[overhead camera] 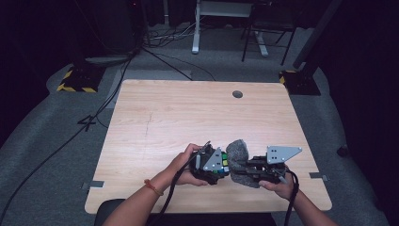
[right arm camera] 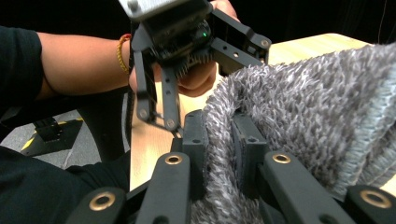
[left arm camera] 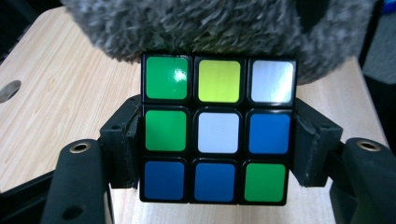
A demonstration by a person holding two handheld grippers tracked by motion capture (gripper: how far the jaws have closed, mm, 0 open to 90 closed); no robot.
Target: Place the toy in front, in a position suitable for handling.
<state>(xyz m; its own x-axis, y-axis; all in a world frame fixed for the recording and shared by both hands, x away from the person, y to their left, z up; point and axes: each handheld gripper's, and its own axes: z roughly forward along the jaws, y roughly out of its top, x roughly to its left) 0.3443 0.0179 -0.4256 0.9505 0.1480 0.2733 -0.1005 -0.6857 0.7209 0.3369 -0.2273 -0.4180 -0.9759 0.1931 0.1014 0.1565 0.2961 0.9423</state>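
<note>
Pale wood worktop (overhead camera: 179,117) amid dark room, cabled grey floor (overhead camera: 47,141). Near front edge, right of middle: cube (left arm camera: 218,130) clamped in left gripper (left arm camera: 218,144), grey fuzzy cloth (right arm camera: 322,112) pinched in right gripper (right arm camera: 219,154). Left gripper view: green, blue, white, yellow stickers (glossy).

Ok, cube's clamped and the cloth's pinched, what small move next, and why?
Probably ease the right claw toward the cube, dragging the grey cloth over its face: the left claw holds the cube steady, and the cloth hangs just beyond its top row.
</note>
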